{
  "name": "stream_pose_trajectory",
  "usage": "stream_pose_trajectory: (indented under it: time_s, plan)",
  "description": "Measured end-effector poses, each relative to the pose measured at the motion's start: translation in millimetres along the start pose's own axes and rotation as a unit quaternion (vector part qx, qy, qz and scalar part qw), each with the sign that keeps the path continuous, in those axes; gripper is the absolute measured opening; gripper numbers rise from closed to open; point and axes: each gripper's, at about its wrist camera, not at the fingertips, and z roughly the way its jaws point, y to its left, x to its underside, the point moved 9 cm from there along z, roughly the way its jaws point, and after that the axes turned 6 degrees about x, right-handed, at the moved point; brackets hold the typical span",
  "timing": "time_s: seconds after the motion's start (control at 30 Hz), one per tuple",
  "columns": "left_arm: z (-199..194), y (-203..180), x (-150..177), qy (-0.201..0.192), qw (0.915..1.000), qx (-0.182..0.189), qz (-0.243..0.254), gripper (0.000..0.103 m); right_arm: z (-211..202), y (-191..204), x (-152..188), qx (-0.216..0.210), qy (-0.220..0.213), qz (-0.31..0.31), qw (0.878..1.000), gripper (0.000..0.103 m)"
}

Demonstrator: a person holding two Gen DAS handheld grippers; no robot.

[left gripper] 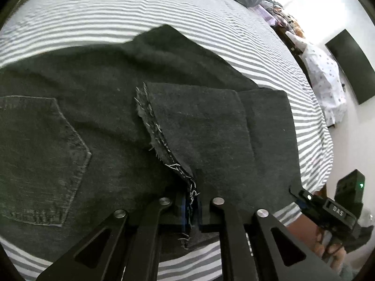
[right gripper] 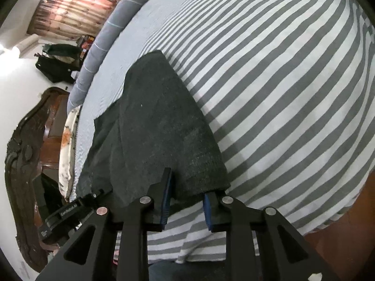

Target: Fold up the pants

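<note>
Dark pants (left gripper: 98, 98) on striped bed (left gripper: 140, 7)

Dark grey denim pants (left gripper: 98, 107), back pocket up, frayed-hem leg folded over, flat on striped bedsheet.

The right gripper (right gripper: 187, 201) hovers with jaws parted over the folded dark pants (right gripper: 164, 128) at the striped bed's (right gripper: 281, 93) near edge.

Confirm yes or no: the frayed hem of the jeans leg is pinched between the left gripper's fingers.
Yes, the left gripper is closed on the frayed hem of the dark jeans.
</note>
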Motion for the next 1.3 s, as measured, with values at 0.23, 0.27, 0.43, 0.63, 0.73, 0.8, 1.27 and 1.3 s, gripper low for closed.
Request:
stream_pose_trajectory:
  time_s: [0.23,0.27,0.43,0.63,0.73,0.8,1.27,1.3]
  plan:
    - [-37.1,14.2,-20.2,-0.078,0.9923,-0.092,0.028,0.016,-27.2,4.8,13.5,0.045,0.015,-0.071,0.996,0.037]
    - [-45.8,11.5,-25.8,-0.104,0.9886,-0.102,0.040,0.016,-35.4,9.3,10.7,0.051,0.003,-0.090,0.995,0.037]
    - [-44.1,-17.4,-30.4,-0.131,0.9838,-0.084,0.088,0.020,-47.3,46.8,-27.9,0.088,-0.060,-0.177,0.978,0.037]
    - [-11.7,-35.9,-25.9,-0.092,0.9843,-0.082,0.126,0.020,-1.5,89.7,-84.1,0.108,-0.064,-0.220,0.967,0.037]
    - [-0.3,-27.3,-24.4,-0.070,0.9883,-0.079,0.110,0.020,25.2,94.0,-104.0,0.126,-0.055,-0.227,0.964,0.037]
    - [6.8,-16.0,-22.3,-0.052,0.9891,-0.092,0.102,0.020,43.2,92.6,-115.1,0.150,-0.050,-0.238,0.958,0.037]
    - [21.5,-8.4,-21.6,-0.043,0.9908,-0.092,0.090,0.020,30.1,74.7,-56.3,0.171,-0.025,-0.267,0.948,0.037]
    - [21.0,-7.4,-21.3,-0.044,0.9910,-0.091,0.089,0.020,26.9,71.8,-47.5,0.170,-0.021,-0.265,0.949,0.037]
